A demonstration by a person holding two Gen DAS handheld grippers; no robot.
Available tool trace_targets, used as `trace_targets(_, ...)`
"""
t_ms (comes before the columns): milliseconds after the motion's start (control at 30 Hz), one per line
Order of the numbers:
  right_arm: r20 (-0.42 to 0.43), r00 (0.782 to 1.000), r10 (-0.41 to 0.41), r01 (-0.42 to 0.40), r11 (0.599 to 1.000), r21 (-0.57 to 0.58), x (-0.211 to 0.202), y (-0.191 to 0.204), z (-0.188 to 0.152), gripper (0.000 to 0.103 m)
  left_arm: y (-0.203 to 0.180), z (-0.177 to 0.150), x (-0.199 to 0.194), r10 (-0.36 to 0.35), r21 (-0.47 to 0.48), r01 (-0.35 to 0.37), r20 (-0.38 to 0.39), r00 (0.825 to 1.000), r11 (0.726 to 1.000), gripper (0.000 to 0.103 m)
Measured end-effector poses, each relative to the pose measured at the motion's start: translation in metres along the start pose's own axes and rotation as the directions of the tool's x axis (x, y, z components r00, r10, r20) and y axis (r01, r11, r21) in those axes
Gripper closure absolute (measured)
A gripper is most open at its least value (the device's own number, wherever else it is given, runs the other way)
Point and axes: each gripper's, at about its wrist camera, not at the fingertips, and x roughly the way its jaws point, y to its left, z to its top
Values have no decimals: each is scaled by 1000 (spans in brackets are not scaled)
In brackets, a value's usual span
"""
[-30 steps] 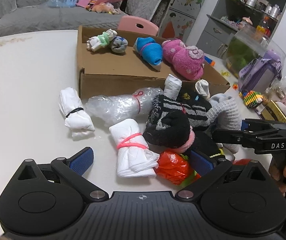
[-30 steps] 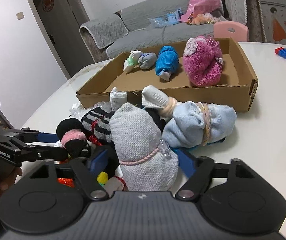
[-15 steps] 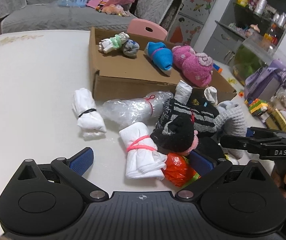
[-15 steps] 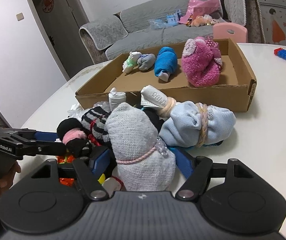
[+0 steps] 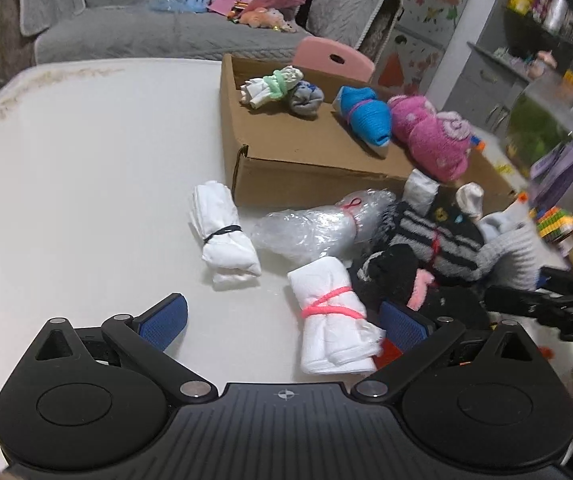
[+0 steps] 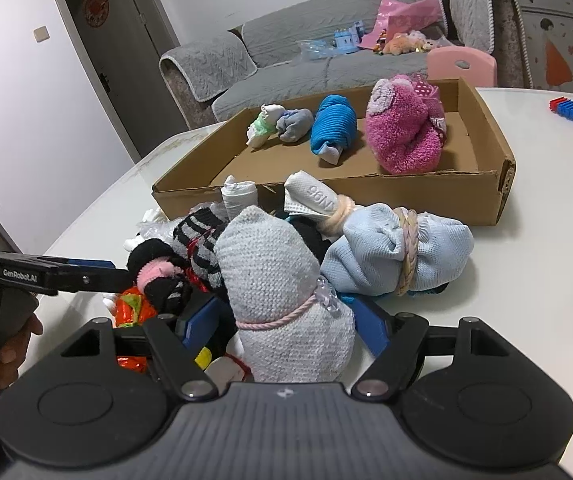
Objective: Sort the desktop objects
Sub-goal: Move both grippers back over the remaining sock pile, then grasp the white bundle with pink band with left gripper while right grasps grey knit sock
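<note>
Your right gripper (image 6: 284, 330) straddles the grey sock bundle (image 6: 282, 292) at the near end of the heap on the white desk (image 5: 86, 160); its jaws are opening, and the pads seem clear of the knit, though the bundle hides them. Your left gripper (image 5: 282, 320) stands unclenched around the white roll with the pink band (image 5: 332, 312), not touching it. The cardboard tray (image 6: 366, 188) lies behind the heap, the pink fuzzy bundle (image 6: 404, 132) near its right wall.
</note>
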Motion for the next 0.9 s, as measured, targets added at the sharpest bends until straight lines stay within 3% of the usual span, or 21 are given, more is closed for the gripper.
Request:
trace_targets(167, 5, 1000, -14, 14, 1000, -16, 1, 2, 1, 32, -18, -5, 6, 131, 91, -129, -10, 991, 987, 0)
trace_targets(467, 10, 1000, -23, 23, 1000, -17, 1, 1, 2, 32, -42, -11, 14, 139, 146, -138, 6, 990, 979, 1)
trace_targets(633, 8, 1000, -30, 30, 999, -18, 3, 3, 2, 37, -55, -18, 11, 117, 182, -116, 5, 993, 976, 4)
trace_targets(767, 6, 998, -59, 59, 997, -45, 6, 8, 1, 53, -67, -20, 7, 98, 201, -98, 9, 995, 975, 21)
trace_targets(833, 4, 999, -51, 51, 998, -46, 6, 8, -1, 54, -70, -20, 6, 96, 206, -95, 5, 995, 974, 28)
trace_targets(900, 8, 998, -58, 58, 997, -52, 6, 9, -2, 55, -71, -21, 4, 101, 202, -101, 10, 995, 974, 43)
